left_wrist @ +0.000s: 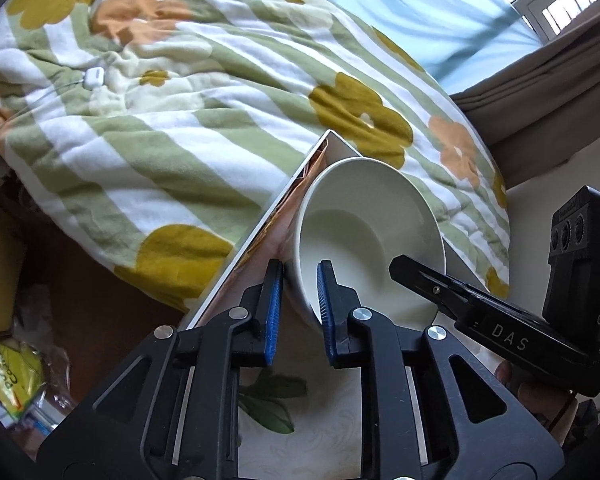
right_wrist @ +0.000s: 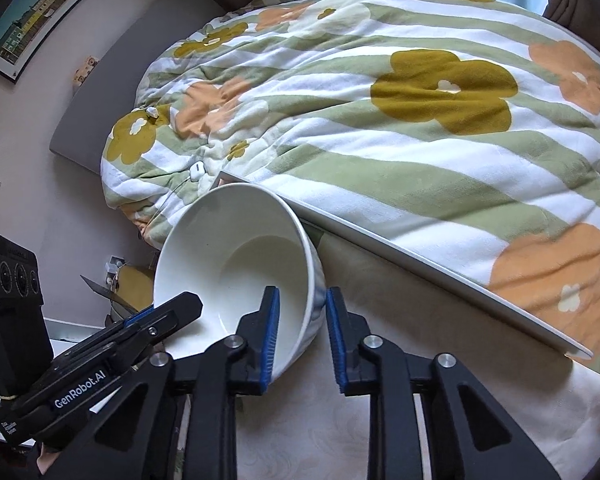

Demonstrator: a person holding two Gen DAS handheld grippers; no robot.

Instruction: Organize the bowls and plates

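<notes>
A white bowl is held tilted above a cream patterned tabletop. My left gripper straddles the bowl's near rim, one blue pad outside the wall and one inside, closed on it. My right gripper straddles the opposite side of the rim, one pad inside, the other apart from the outer wall. Each gripper shows in the other's view, the right one in the left wrist view and the left one in the right wrist view.
A bed with a green-striped flowered blanket lies just beyond the table's white edge. Snack bags lie low at the left. A framed picture hangs on the wall.
</notes>
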